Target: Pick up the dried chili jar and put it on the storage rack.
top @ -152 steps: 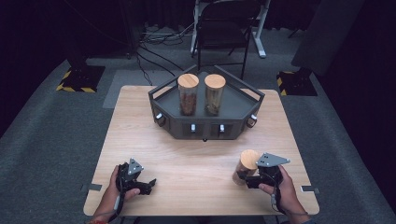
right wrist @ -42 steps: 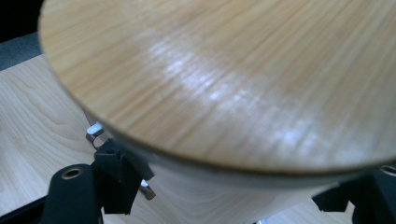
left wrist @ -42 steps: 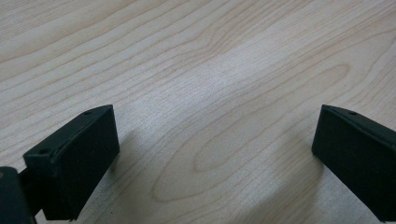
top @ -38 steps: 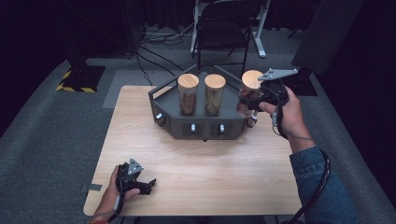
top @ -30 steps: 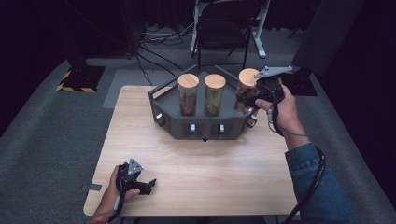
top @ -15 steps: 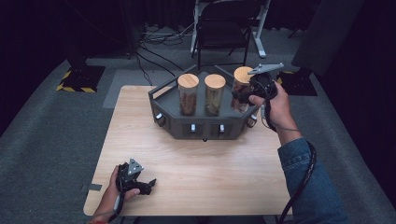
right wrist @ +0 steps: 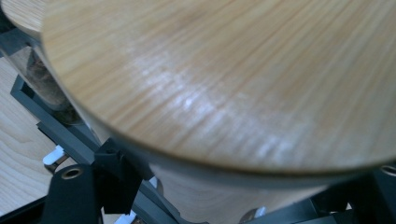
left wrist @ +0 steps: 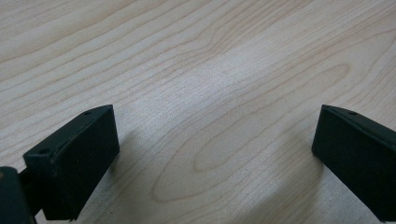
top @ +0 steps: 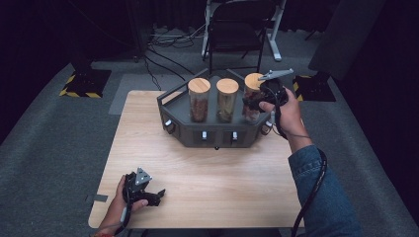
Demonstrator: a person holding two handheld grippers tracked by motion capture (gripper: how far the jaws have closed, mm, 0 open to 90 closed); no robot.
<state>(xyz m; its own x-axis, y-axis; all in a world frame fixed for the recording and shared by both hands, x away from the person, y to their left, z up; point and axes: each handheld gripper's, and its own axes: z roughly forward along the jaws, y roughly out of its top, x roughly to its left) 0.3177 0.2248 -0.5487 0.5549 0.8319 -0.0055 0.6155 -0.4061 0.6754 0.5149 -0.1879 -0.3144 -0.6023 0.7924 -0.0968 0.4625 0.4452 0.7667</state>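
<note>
Jar (top: pixel 253 96) with a wooden lid, gripped in my right gripper (top: pixel 258 98), hangs over the right slot of the dark tray (top: pixel 212 133), beside two jars already seated there. My left gripper (top: pixel 148 193) rests near the wooden table's (top: pixel 222 182) front edge.

Left gripper view: my jaws spread wide over bare wood grain, holding nothing.

Right gripper view: the jar's lid (right wrist: pixel 224 79) sits close, above the tray.

Three jars (top: pixel 227 99) stand side by side in the rack (top: pixel 188 129) at the table (top: pixel 207 182)'s far edge.
</note>
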